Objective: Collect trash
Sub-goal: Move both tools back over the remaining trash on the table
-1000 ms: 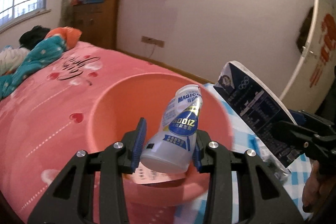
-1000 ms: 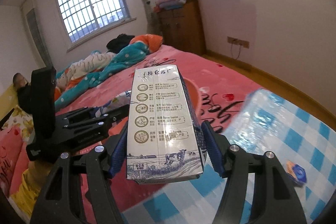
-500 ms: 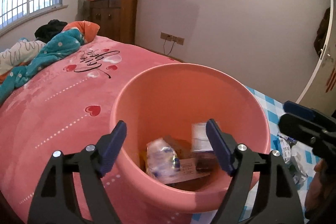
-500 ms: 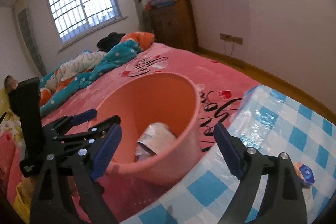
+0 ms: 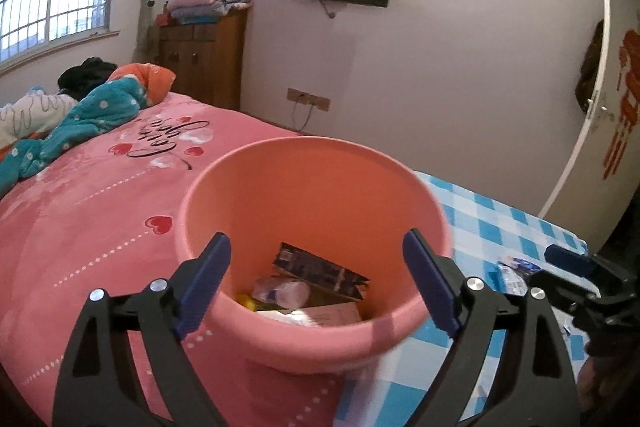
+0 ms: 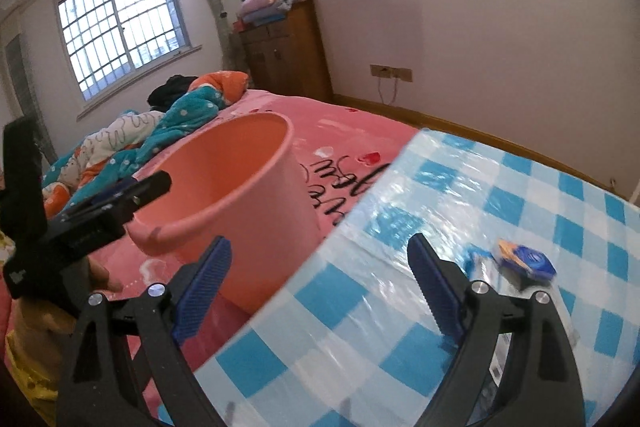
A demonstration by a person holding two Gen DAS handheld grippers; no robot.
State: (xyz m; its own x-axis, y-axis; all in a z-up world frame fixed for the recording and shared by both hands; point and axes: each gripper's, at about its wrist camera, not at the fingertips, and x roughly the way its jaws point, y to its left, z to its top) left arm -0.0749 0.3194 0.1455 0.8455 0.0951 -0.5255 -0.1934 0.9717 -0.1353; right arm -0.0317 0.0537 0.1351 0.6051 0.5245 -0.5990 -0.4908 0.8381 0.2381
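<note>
While the left gripper [image 5: 316, 281] hangs wide apart and empty over the round pink plastic bucket [image 5: 424, 323], a dark milk carton [image 5: 320, 273] and a pale bottle [image 5: 280, 293] lie inside (both on its bottom). The right gripper [image 6: 320, 289] is spread wide too, near a blue wrapper [image 6: 526, 261] on the blue checked plastic cloth [image 6: 460, 195].

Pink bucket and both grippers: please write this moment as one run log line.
left gripper: open, over pink bucket | right gripper: open, over checked cloth | bucket: carton, bottle inside

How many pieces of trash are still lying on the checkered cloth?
2 visible: a blue-and-orange wrapper and a clear plastic package under it, both beside the right tongs. More may be hidden out of frame.
</note>
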